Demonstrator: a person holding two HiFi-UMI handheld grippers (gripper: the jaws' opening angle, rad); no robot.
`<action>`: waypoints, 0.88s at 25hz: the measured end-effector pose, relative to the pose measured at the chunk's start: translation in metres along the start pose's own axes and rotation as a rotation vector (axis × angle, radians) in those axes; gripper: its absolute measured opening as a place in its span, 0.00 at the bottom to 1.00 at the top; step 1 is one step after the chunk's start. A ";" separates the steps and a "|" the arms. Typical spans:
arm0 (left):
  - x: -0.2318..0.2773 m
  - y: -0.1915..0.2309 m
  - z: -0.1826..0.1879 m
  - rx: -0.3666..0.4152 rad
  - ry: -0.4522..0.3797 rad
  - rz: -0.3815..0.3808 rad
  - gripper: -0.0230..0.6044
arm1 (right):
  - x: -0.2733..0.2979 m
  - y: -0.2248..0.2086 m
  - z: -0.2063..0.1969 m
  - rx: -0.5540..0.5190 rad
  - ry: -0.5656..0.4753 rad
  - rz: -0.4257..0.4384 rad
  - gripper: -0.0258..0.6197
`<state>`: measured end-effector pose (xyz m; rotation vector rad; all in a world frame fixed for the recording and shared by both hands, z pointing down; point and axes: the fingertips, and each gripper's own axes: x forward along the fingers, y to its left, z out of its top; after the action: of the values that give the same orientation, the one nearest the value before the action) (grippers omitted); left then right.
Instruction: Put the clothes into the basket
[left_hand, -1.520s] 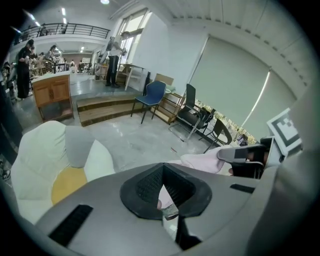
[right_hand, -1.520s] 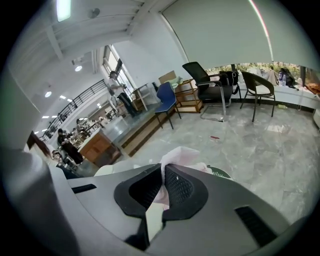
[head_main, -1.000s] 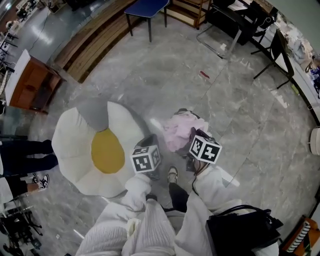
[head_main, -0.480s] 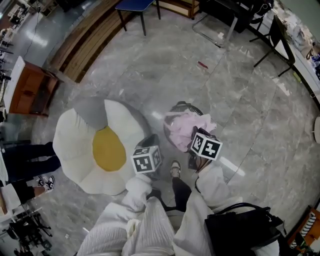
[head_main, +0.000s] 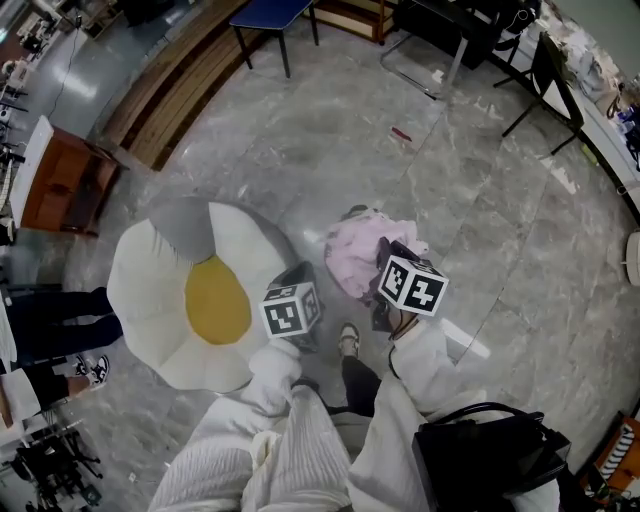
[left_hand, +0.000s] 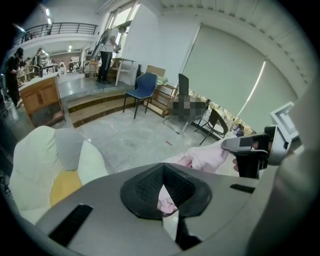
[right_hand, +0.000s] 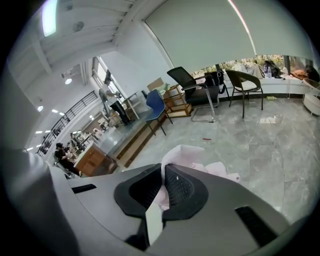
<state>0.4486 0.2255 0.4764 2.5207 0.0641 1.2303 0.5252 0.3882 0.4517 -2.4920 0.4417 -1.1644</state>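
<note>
**Crumpled pale-pink fabric garment (head_main: 355, 262) lifted over dark round basket (head_main: 352, 213)**

Only the basket's 12 o'clock rim shows now; half a second ago more of it was exposed. Slanting downward, the left hand-held gripper (left_hand: 163, 195) and the right hand-held gripper (right_hand: 163, 182) are each clamped on the garment.

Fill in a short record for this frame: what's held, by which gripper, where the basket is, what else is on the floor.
garment: pink, bunched over the basket
left gripper: jaws shut on garment
right gripper: jaws shut on garment
basket: dark, mostly hidden under the garment; only a bit of rim shows
cushion: fried-egg shape, on the floor left of the basket
task state: garment not yet let go
</note>
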 end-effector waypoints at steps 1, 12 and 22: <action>-0.003 -0.001 0.004 0.004 -0.010 -0.001 0.04 | -0.002 0.006 0.005 -0.007 -0.009 0.011 0.09; -0.032 -0.014 0.040 0.018 -0.114 -0.028 0.04 | -0.053 0.065 0.074 -0.126 -0.152 0.085 0.09; -0.045 -0.020 0.053 0.036 -0.152 -0.061 0.04 | -0.095 0.074 0.094 -0.147 -0.228 0.066 0.09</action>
<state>0.4636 0.2216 0.4057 2.6145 0.1260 1.0194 0.5308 0.3793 0.2997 -2.6739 0.5586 -0.8365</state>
